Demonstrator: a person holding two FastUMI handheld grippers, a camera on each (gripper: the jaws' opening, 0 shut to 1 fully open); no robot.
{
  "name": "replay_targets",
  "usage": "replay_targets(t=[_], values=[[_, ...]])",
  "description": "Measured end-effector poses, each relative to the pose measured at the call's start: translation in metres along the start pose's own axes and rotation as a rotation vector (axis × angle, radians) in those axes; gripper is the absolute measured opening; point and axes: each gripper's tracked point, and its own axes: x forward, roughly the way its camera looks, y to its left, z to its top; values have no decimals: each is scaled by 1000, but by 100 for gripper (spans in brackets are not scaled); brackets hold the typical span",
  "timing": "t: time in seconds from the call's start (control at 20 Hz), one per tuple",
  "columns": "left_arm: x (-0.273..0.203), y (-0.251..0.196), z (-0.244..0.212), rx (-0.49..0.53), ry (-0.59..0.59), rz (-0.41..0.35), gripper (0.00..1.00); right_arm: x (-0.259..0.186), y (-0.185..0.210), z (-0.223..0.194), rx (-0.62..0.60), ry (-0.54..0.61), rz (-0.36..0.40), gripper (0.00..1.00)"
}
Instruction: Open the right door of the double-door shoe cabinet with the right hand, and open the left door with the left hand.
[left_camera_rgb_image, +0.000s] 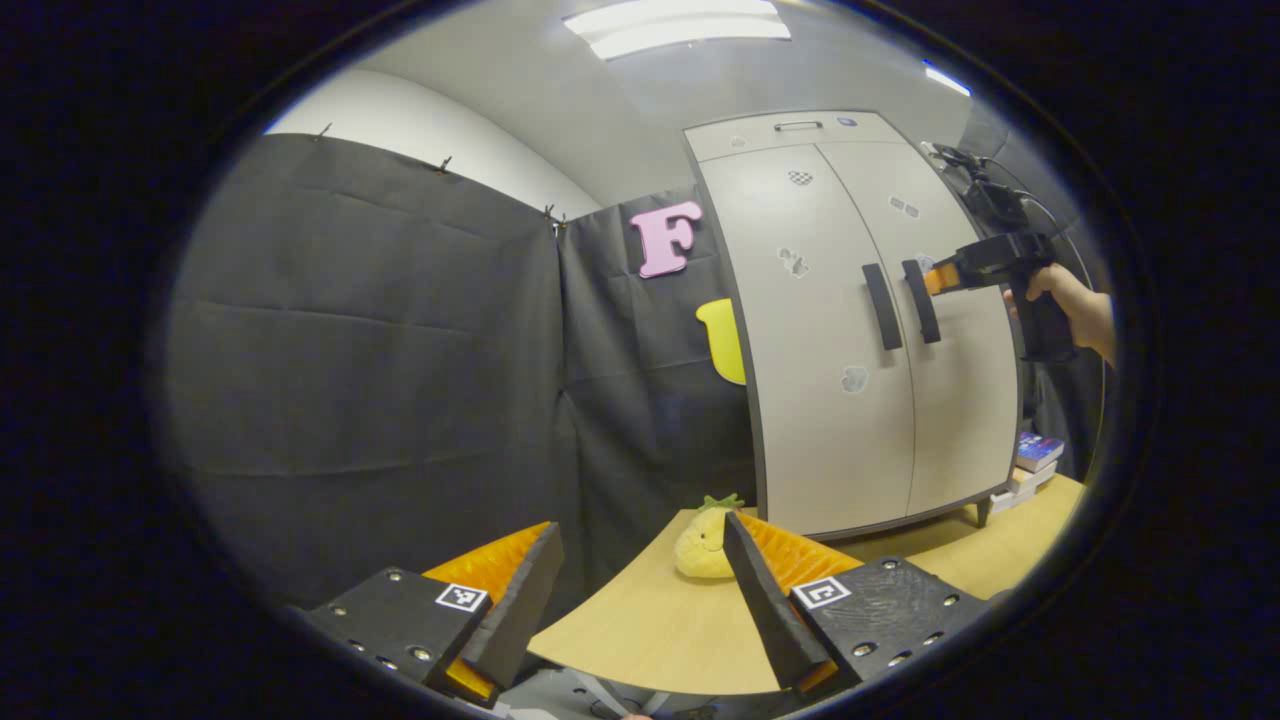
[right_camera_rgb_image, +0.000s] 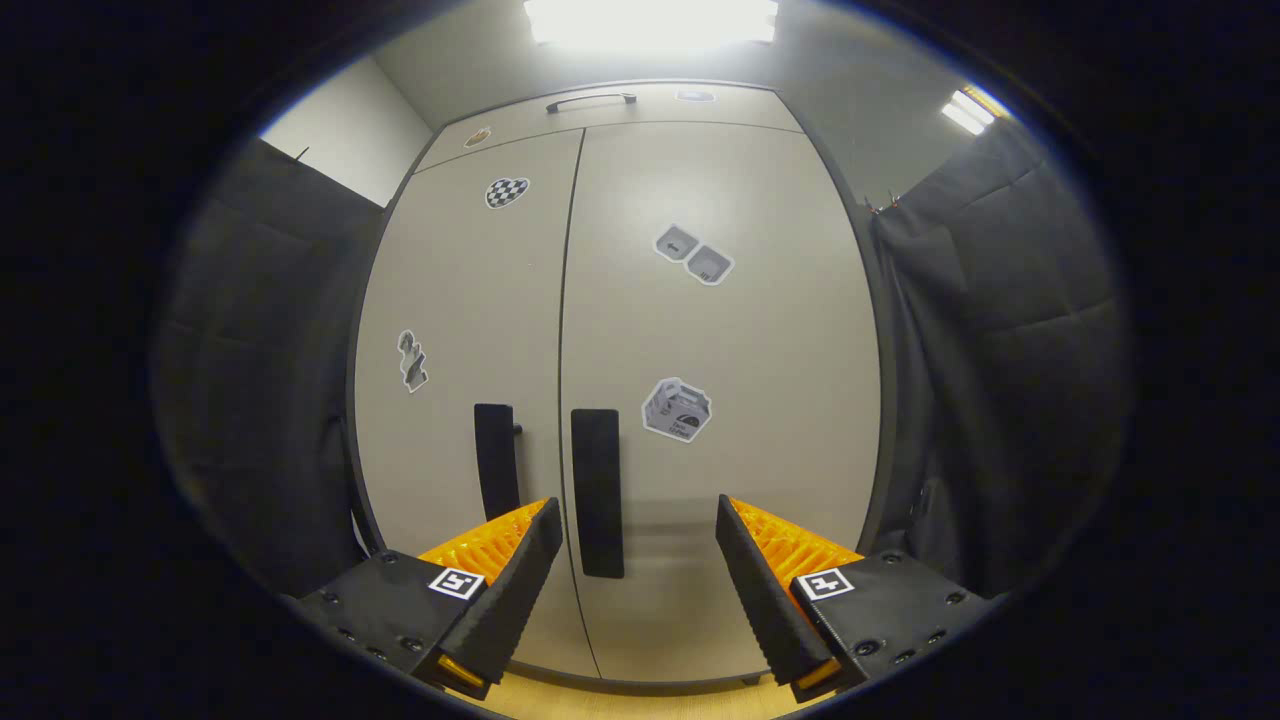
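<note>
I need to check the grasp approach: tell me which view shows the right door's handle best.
The right gripper view: the right door's handle faces the camera, large, between the open right gripper fingers. The left gripper view shows it small and oblique, by the right gripper's tip.

in the left gripper view, the plush pineapple (left_camera_rgb_image: 703, 545) is partly covered by a finger (left_camera_rgb_image: 765, 590) of the left gripper (left_camera_rgb_image: 640, 580); the stacked books (left_camera_rgb_image: 1032, 465) sit half behind the shoe cabinet (left_camera_rgb_image: 850, 330). the right gripper (left_camera_rgb_image: 935, 280) is too small there to tell its jaw gap. in the right gripper view, door stickers (right_camera_rgb_image: 678, 410) are too blurred to make out, and the cabinet's base is cut off below.
</note>
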Motion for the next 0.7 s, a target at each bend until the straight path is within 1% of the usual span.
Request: replay_targets(t=[0.2, 0.4, 0.45, 0.5, 0.6, 0.65, 0.7], values=[[-2, 10, -7, 2, 19, 22, 95, 25, 9, -5, 2, 31, 2, 97], [-1, 14, -8, 3, 26, 42, 94, 44, 18, -20, -16, 103, 2, 92], [-1, 15, -8, 2, 28, 44, 94, 46, 19, -22, -16, 115, -1, 81], [-2, 16, -10, 1, 30, 46, 94, 49, 22, -23, -14, 122, 1, 75], [-2, 18, -10, 6, 33, 53, 94, 54, 25, -26, -3, 137, -3, 59], [-2, 19, -11, 8, 33, 56, 94, 55, 27, -27, 5, 144, 1, 46], [-2, 19, -13, 8, 36, 59, 94, 57, 31, -29, 15, 154, 12, 41]])
